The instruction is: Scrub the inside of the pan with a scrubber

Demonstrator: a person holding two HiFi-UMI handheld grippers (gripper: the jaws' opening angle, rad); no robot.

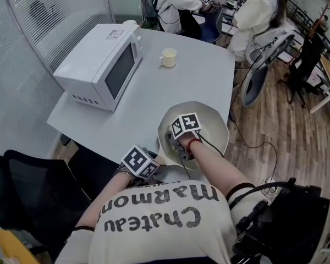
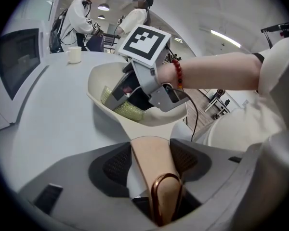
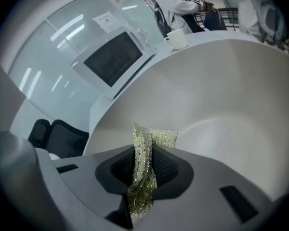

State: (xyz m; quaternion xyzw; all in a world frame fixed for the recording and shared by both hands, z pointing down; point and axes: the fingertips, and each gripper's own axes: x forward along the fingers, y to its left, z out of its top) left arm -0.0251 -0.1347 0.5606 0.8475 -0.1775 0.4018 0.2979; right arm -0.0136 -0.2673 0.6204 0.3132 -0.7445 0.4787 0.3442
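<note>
**Mesh scrubber held inside a pan at an office table**
A cream pan point(image 1: 215, 117) sat at the near edge of a pale grey table point(image 1: 154, 89), its tan handle point(image 2: 151, 165) clamped in the left gripper point(image 2: 151, 150). The right gripper point(image 3: 147, 153) pinched a yellow-green mesh scrubber point(image 3: 143, 170) inside it. A white microwave point(image 1: 99, 65) and mug point(image 1: 168, 58) stood beyond, beside a glass partition point(image 1: 38, 15).

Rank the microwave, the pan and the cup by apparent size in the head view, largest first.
1. microwave
2. pan, somewhat smaller
3. cup, by far the smallest; it stands farther off, but the gap is too big for distance to explain.
</note>
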